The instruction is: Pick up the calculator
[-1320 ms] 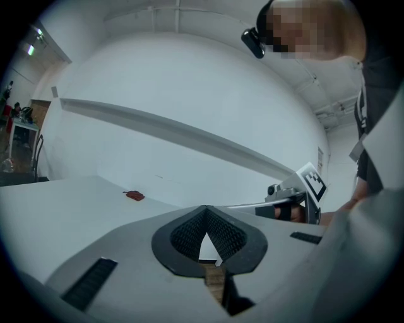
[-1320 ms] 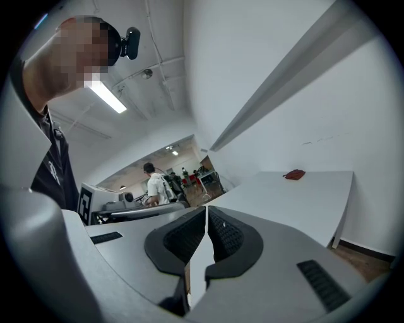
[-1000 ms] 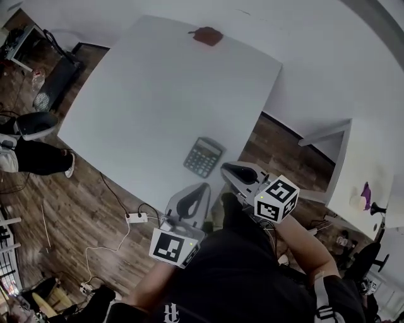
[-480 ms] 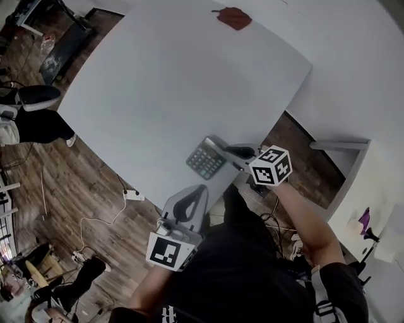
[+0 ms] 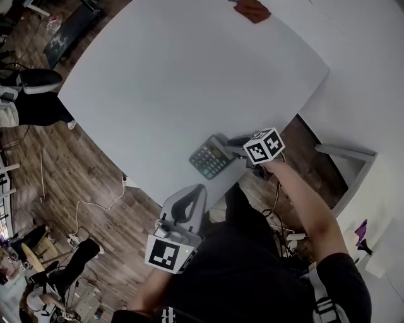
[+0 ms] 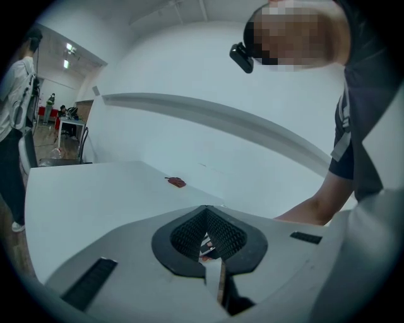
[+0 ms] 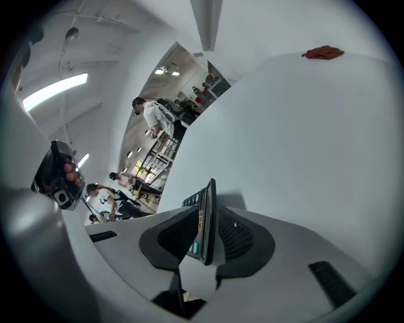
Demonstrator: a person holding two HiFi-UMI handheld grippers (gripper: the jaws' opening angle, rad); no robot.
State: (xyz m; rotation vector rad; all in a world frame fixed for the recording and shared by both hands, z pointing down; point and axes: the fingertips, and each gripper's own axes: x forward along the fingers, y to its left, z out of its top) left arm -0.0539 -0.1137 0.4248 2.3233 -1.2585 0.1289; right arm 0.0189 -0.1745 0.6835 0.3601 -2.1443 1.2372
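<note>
A grey calculator (image 5: pixel 208 159) is at the near right edge of the white table (image 5: pixel 177 76). My right gripper (image 5: pixel 232 144) reaches it from the right and is shut on its end. In the right gripper view the calculator (image 7: pixel 208 208) stands edge-on between the two dark pads, keys facing the left pad (image 7: pixel 180 236). My left gripper (image 5: pixel 197 190) hangs off the table's front edge, below the calculator, shut and holding nothing. Its pads (image 6: pixel 189 233) meet in a V in the left gripper view.
A small red object (image 5: pixel 252 9) lies at the table's far edge, also visible as the red object (image 7: pixel 323 52) in the right gripper view. A person's dark legs (image 5: pixel 38 107) are at the left. White cables (image 5: pixel 95 202) trail on the wooden floor. A white shelf (image 5: pixel 344 154) stands at the right.
My right gripper moved up and left from beside my body to the calculator and closed on its end. The left gripper stayed where it was.
</note>
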